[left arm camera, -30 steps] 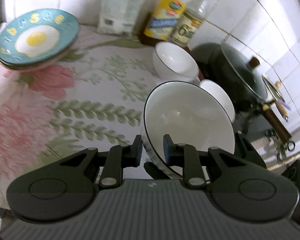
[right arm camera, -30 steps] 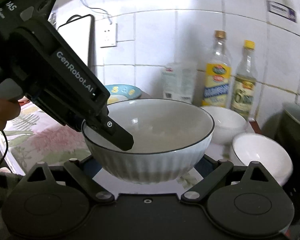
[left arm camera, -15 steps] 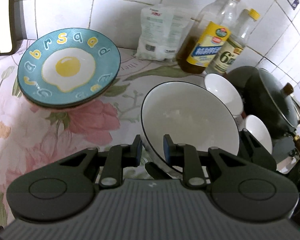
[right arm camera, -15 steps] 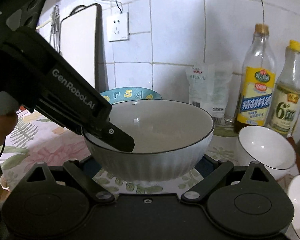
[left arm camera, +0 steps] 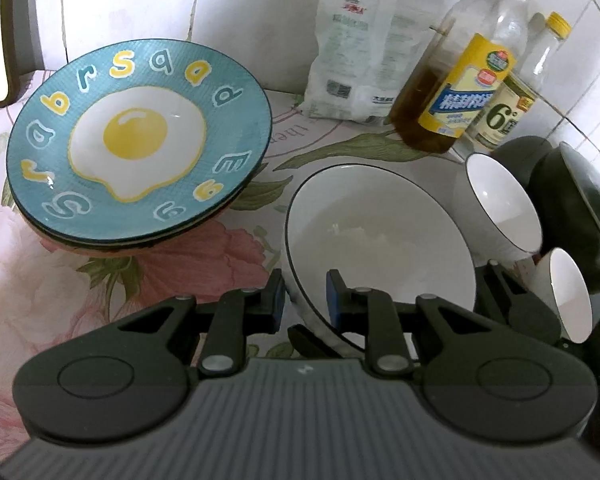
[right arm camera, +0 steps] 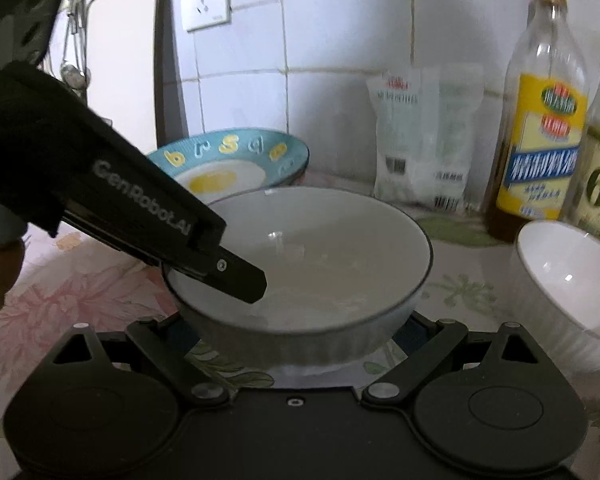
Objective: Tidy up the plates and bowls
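A large white bowl with a dark rim is held between both grippers, low over the flowered counter. My left gripper is shut on its near rim, one finger inside the bowl. My right gripper spans the bowl's base from either side, its fingertips hidden behind the bowl. A stack of blue fried-egg plates sits to the left. Two small white bowls stand to the right; one shows in the right wrist view.
Two oil and vinegar bottles and a white packet stand against the tiled wall. A dark wok with a lid sits at the far right. A cutting board leans on the wall at left.
Both grippers have carried the large bowl leftward and toward the wall, closer to the blue plates, and lower toward the counter. The grips have not changed.
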A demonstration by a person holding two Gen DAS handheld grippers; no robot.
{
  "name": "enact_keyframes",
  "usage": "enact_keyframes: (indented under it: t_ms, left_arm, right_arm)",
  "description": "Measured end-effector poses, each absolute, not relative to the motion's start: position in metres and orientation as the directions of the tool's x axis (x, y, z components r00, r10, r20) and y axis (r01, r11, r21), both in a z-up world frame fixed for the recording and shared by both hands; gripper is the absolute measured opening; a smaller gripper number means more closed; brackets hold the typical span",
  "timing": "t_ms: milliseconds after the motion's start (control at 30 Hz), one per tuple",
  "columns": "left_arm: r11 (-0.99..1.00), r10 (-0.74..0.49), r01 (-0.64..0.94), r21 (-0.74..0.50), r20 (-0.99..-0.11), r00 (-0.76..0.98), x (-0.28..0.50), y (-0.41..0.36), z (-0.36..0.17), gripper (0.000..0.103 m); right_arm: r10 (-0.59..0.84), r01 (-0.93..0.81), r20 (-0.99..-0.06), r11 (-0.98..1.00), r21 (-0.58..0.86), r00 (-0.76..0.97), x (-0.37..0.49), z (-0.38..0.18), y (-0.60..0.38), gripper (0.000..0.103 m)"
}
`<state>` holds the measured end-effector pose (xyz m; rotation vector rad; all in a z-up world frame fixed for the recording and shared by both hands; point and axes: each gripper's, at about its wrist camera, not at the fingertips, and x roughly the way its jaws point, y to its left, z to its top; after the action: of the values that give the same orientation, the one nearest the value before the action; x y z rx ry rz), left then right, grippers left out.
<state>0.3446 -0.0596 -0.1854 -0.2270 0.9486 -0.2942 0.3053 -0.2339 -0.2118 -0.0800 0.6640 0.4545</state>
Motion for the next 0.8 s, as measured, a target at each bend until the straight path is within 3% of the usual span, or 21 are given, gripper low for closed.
enact_keyframes:
  t_ms: [333, 433, 567, 800]
  left_arm:
    - [0.955, -0.294, 0.137, -0.261, -0.810, 0.507, 0.348, -0.067, -0.191, 0.021]
    - [0.958, -0.282, 0.114, -0.261, -0.813, 0.509, 0.345, -0.065, -0.184, 0.026]
    - [0.970, -0.244, 0.108, -0.220, -0.831, 0.500, 0.335, -0.063, -0.168, 0.041]
    - [0.954, -0.301, 0.163, -0.253, -0.808, 0.507, 0.310, -0.060, -0.133, 0.046]
  right_arm:
    - [0.346, -0.434, -0.677, 0.900, 0.044, 0.650, 0.309, -0.220, -0.228, 0.100]
    - [0.339, -0.413, -0.684, 0.909, 0.060, 0.646, 0.300, -0.214, -0.234, 0.100]
    - [0.349, -0.396, -0.645, 0.915, 0.078, 0.679, 0.272, -0.195, -0.248, 0.100]
    - [0.361, -0.360, -0.599, 0.924, 0.127, 0.715, 0.230, -0.155, -0.271, 0.100]
